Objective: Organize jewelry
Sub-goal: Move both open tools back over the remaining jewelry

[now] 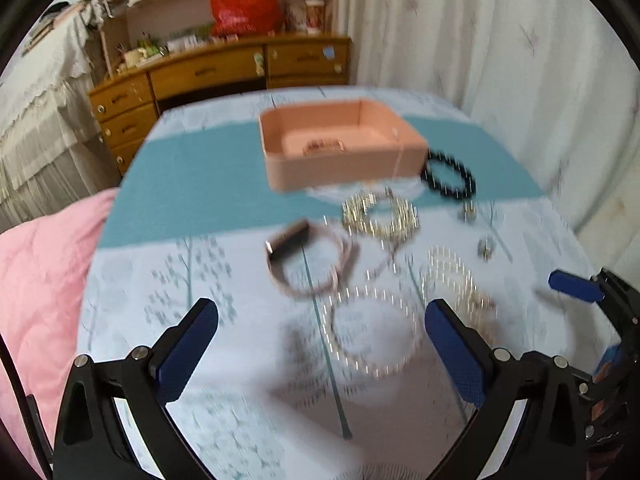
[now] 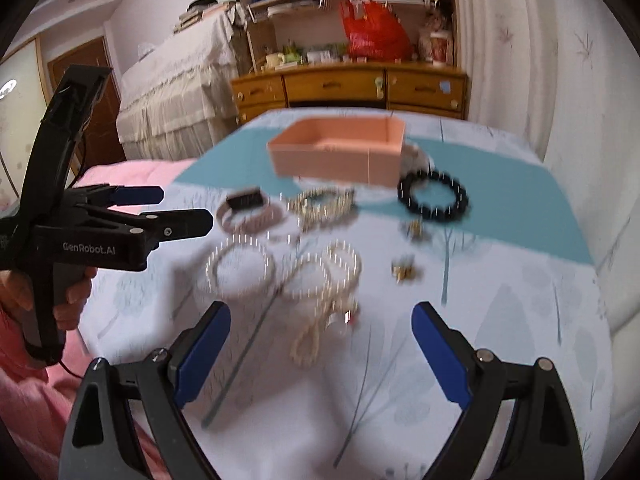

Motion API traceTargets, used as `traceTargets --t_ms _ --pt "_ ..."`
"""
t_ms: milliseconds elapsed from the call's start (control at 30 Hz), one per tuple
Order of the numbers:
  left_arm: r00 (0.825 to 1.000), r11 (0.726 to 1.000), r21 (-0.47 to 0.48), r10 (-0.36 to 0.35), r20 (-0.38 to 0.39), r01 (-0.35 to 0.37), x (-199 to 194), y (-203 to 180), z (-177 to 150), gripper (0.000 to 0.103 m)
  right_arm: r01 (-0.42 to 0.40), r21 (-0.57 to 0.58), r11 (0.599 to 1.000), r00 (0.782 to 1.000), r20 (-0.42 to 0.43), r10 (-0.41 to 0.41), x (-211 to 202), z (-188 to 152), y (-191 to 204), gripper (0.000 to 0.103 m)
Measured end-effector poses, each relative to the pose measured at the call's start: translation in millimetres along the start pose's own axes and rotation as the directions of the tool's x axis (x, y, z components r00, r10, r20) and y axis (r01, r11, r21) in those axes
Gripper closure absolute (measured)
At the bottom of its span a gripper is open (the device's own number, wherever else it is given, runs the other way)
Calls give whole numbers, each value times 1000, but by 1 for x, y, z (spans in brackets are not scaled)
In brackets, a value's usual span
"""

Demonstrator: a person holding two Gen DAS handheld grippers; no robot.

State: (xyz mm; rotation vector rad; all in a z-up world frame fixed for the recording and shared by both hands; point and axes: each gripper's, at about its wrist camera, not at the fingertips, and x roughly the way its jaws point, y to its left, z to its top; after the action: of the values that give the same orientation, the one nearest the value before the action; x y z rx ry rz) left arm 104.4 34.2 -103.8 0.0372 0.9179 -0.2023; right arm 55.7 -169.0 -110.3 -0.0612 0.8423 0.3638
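Pearl bracelet (image 1: 370,330) flat on bench (image 1: 200,360), dead ahead between left tongs (image 1: 322,334), spread apart, empty. Right tongs (image 2: 320,340) likewise apart, further off. Pink box (image 1: 344,144) beyond both.

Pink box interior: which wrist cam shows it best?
Left wrist. It looks down into the open pink rectangular box, showing its floor and a blurred beaded piece lying inside. The right wrist view sees the box lower, mostly outer walls; the contents are hidden.
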Motion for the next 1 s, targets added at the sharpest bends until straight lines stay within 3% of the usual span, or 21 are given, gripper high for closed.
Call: traceTargets --t_ms 167,233,567,767,1000 --pt "998 999 39 -21 -61 24 16 -9 -16 1 32 -29 999 998 -55 -33 6 -16 5 11" --pt "997 998 66 0 -74 5 23 -14 -18 1 42 -21 999 995 -90 -44 11 -18 4 11" --pt "997 990 142 16 -71 -6 38 -36 -14 1 122 91 988 982 -158 -107 21 -10 -21 12" --pt "995 988 143 64 -70 -54 43 -36 -17 1 137 118 984 974 -195 -112 22 -10 -30 16" --pt "994 998 62 9 -108 -2 52 -24 -15 1 142 107 984 971 -209 -117 30 -4 -33 24"
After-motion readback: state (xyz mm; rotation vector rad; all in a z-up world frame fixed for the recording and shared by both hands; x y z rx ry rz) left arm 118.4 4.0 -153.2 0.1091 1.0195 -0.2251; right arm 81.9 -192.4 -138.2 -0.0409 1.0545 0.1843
